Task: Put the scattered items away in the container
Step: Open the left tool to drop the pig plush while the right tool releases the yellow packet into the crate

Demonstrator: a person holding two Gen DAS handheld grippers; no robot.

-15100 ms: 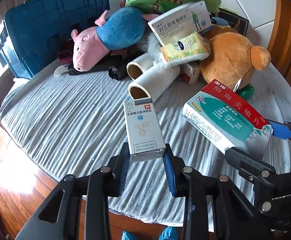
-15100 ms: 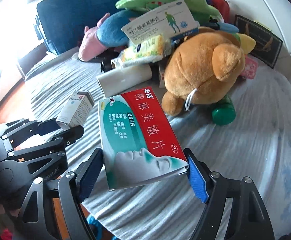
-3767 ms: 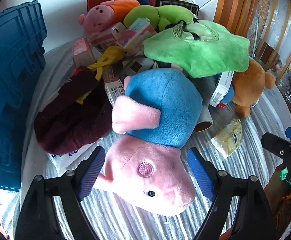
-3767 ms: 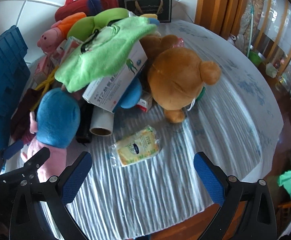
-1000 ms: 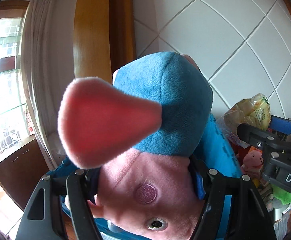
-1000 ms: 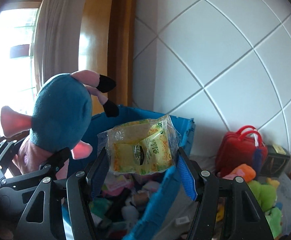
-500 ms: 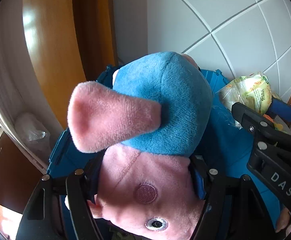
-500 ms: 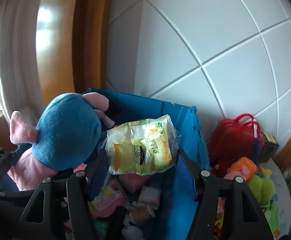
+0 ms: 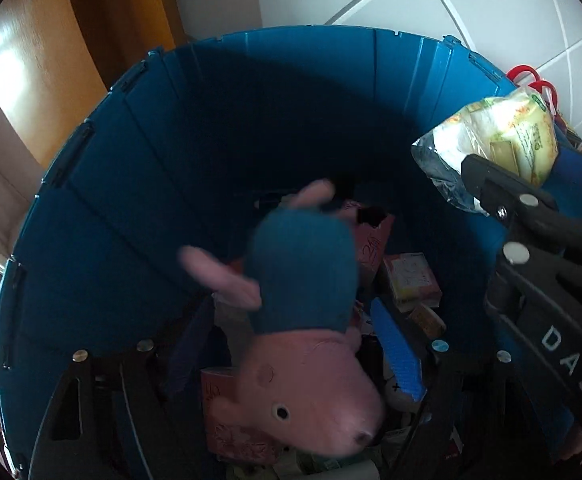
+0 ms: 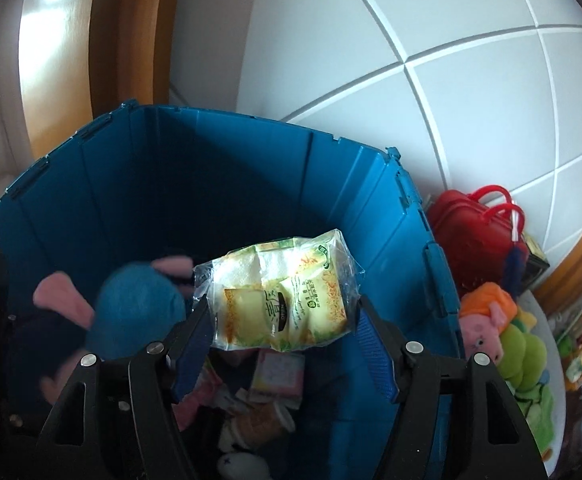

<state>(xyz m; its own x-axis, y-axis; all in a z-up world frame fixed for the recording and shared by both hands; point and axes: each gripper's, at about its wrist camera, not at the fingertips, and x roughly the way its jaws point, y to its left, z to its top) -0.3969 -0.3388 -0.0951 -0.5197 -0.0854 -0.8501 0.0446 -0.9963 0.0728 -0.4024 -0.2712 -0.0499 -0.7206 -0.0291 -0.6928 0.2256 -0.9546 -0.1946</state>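
Observation:
The blue crate [image 9: 131, 184] fills both views from above. A plush pig [image 9: 303, 280] with a pink head and blue body is blurred as it drops inside it, between the blue pads of my left gripper [image 9: 295, 350]. Those jaws are opening and the pads stand clear of the toy. My right gripper [image 10: 285, 344] hovers over the crate [image 10: 251, 184] with a yellow-green tissue pack [image 10: 283, 308] between its pads. Its jaws are starting to open, but the pack still sits pinched in place. The pig [image 10: 139, 308] shows at lower left there.
Small boxes [image 9: 411, 280] and other toys lie on the crate floor. Right of the crate are a red bag [image 10: 471, 224], an orange-topped pig plush [image 10: 487, 316] and a green plush [image 10: 527, 356]. A white tiled wall and wooden trim stand behind.
Both grippers tipped down over the crate. The left jaws spread and the plush pig slipped out, falling into the crate. The tissue pack stays in the right gripper.

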